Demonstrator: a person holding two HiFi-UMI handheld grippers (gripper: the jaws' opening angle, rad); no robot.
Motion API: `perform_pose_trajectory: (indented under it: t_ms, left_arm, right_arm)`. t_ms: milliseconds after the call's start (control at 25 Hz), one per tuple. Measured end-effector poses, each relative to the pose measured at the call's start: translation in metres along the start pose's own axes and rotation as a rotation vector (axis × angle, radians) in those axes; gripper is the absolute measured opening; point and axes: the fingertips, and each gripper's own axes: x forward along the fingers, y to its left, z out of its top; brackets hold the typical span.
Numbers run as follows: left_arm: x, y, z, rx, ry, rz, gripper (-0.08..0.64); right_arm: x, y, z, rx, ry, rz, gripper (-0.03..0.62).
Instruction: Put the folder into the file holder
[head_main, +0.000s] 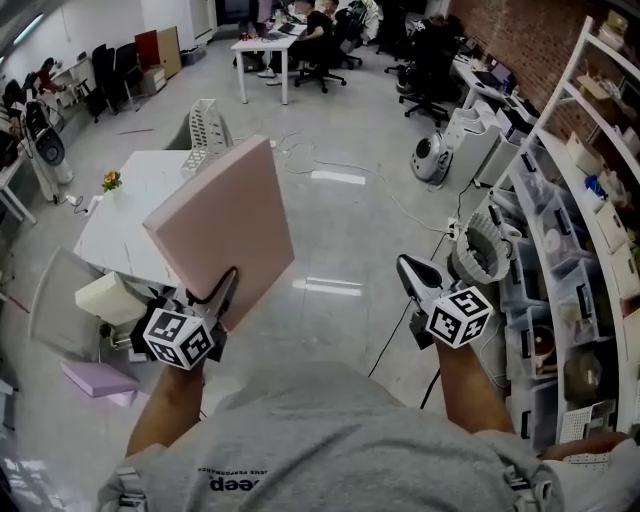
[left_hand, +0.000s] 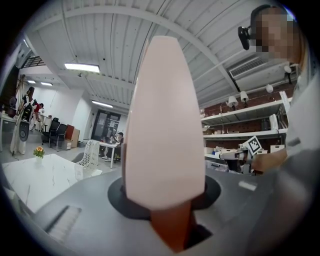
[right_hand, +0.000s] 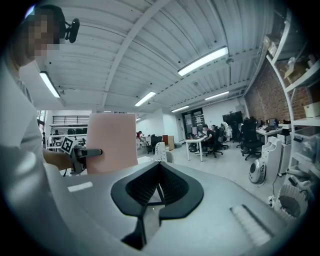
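Observation:
My left gripper (head_main: 222, 292) is shut on the lower edge of a big pink folder (head_main: 225, 230), held tilted up in the air over the floor. Seen edge-on from the left gripper (left_hand: 170, 220), the folder (left_hand: 165, 125) stands straight up between the jaws. A white mesh file holder (head_main: 207, 125) stands at the far end of the white table (head_main: 130, 215); it also shows as the file holder (left_hand: 90, 152). My right gripper (head_main: 410, 270) hangs apart to the right, its jaws shut with nothing in them, as the right gripper (right_hand: 159, 172) view shows.
A small pot of flowers (head_main: 111, 181) sits on the table's left side. A cream box (head_main: 110, 298) and a purple folder (head_main: 98, 380) lie below left. Shelves with bins (head_main: 590, 230) run along the right. A white fan (head_main: 432, 158) stands on the floor ahead.

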Motion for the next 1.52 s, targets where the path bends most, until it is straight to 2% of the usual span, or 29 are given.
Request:
perform_pose_trajectory:
  t_ms: [320,560,920,1120,1280,1520]
  left_arm:
    - [0.018,-0.014,-0.007,-0.007,0.007,-0.007,0.207]
    - [0.043,0.019,-0.003,-0.016,0.008,-0.034,0.207]
    - [0.126,0.132,0.018,-0.027,-0.027,-0.145,0.207]
    - [0.172,0.202,0.039,-0.018,-0.015,-0.216,0.207]
    - [0.195,0.249,0.051,-0.005,-0.015,-0.238,0.206]
    - [0.216,0.299,0.057,-0.005,-0.018,-0.237,0.206]
  right_arm:
    - [-0.001,-0.022,-0.003,0.011,-0.008,0.016,0.003]
    - [0.036,-0.027,0.000,0.025,0.006,0.001,0.003]
    - [0.156,-0.038,0.015,0.026,-0.006,-0.077,0.004]
    - [0.237,-0.038,0.045,0.017,-0.030,-0.113,0.003]
    - [0.293,-0.037,0.061,0.005,-0.040,-0.129,0.005]
    - [0.354,-0.039,0.064,0.001,-0.011,-0.121,0.004]
